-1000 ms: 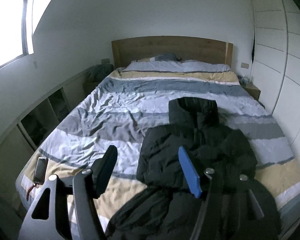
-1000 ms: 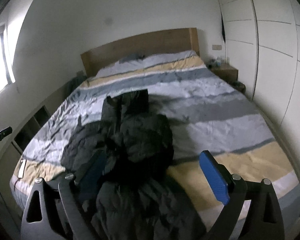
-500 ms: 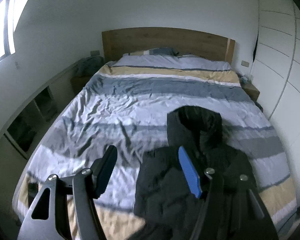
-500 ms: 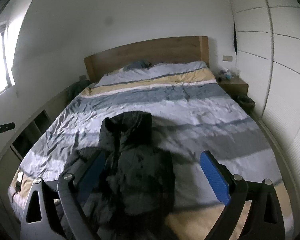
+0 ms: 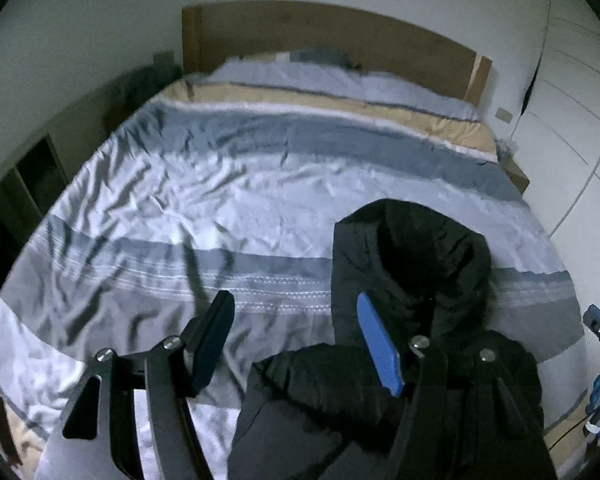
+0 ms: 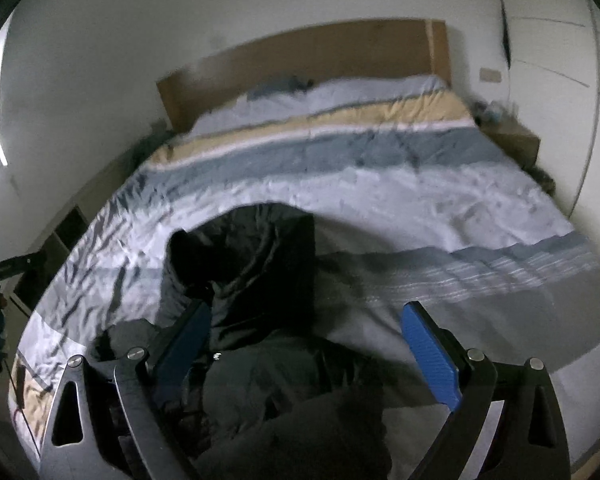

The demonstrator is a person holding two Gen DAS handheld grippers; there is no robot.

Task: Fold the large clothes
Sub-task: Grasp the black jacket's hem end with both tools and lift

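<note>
A black puffer jacket [image 5: 412, 264] is lying crumpled on the bed [image 5: 228, 200], its quilted shell looking soft, matte and puffy, with rounded folds. In the left wrist view it is filling the frame from 3 o'clock down to 6 o'clock, the hood [image 5: 416, 240] pointing up toward the headboard [image 5: 324, 36] as a deep, dark pocket with a thick rim; nothing can be made out inside it. In the right wrist view the same jacket [image 6: 260, 288] is spreading from the centre toward 7 o'clock, and a small metal snap or zipper pull is glinting near its front.

The left hand-held gripper [image 5: 296, 320] is hanging over the jacket's left edge with its jaws standing well apart and holding nothing; its blue-padded finger is over the black fabric, its dark finger over the duvet. The right hand-held gripper [image 6: 304, 332] is likewise spread wide and empty, one finger over the jacket, the other over bare bedding at 4 o'clock.

The duvet is satiny and heavily creased, banded in white, grey, slate blue and tan stripes. The headboard at 12 o'clock is flat, smooth wood with a gently curved top. A wooden nightstand [image 6: 512, 140] is standing at 2 o'clock, with blurred small items on it, beside smooth white panelled wardrobe doors [image 5: 572, 120].
</note>
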